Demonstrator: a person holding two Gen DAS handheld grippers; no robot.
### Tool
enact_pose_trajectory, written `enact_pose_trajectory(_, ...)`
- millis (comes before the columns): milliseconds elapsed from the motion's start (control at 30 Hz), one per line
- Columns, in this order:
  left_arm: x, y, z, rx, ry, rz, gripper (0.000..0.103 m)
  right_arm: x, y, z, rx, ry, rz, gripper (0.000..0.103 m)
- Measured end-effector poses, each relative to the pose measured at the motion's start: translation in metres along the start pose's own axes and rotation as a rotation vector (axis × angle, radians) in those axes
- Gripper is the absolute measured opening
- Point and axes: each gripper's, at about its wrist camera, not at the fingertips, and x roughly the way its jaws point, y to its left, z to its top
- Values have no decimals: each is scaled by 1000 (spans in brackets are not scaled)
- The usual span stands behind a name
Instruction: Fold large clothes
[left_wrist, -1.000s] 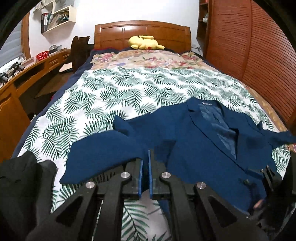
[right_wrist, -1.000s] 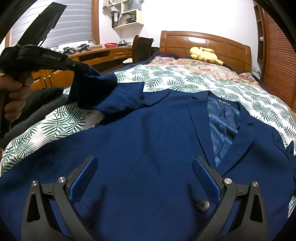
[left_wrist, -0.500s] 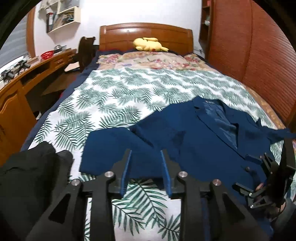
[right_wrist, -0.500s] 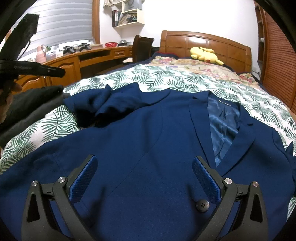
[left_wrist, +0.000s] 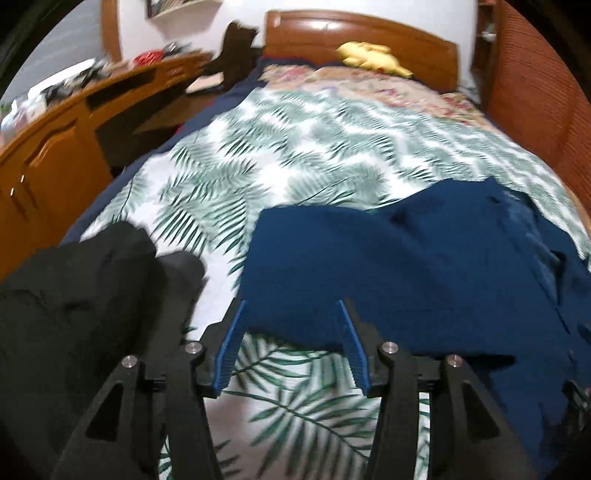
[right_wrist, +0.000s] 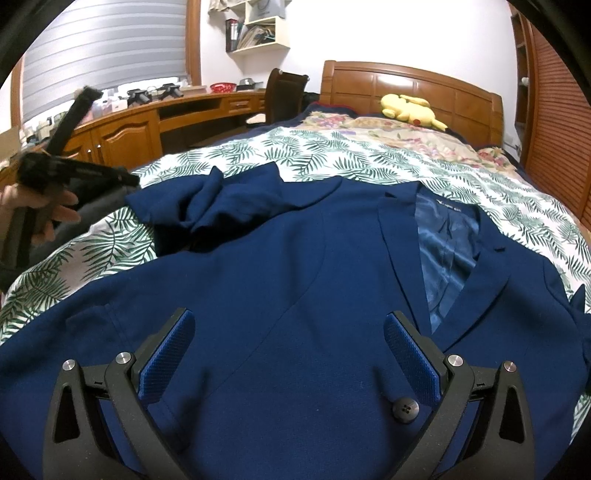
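Blue jacket (right_wrist: 295, 295) spreads beneath right hand-held gripper (right_wrist: 288, 347).

A white wall (right_wrist: 351, 33) backs a glossy curved wooden headboard (right_wrist: 410, 83). A long orange-brown wooden counter (right_wrist: 147, 118) runs beneath a window with grey slatted blinds (right_wrist: 99, 44). Reddish louvred wooden doors (right_wrist: 557, 110) flank the bed's other side.

Navy blue jacket (right_wrist: 295, 295); white bedspread (left_wrist: 295, 155), green fern-leaf print; yellow plush toy (right_wrist: 410, 107); black garment (left_wrist: 74, 288).
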Motion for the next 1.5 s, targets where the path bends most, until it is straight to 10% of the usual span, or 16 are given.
enact_pose_trajectory(667, 44, 20, -4, -57, 38, 66, 49, -1, 3, 1, -9, 5, -2, 103)
enact_pose_trajectory(933, 44, 16, -3, -37, 36, 60, 19, 0, 3, 1, -10, 6, -2, 103)
enact_pose_trajectory(1500, -64, -81, 9, 135, -196, -69, 4, -6, -1, 2, 14, 7, -3, 103)
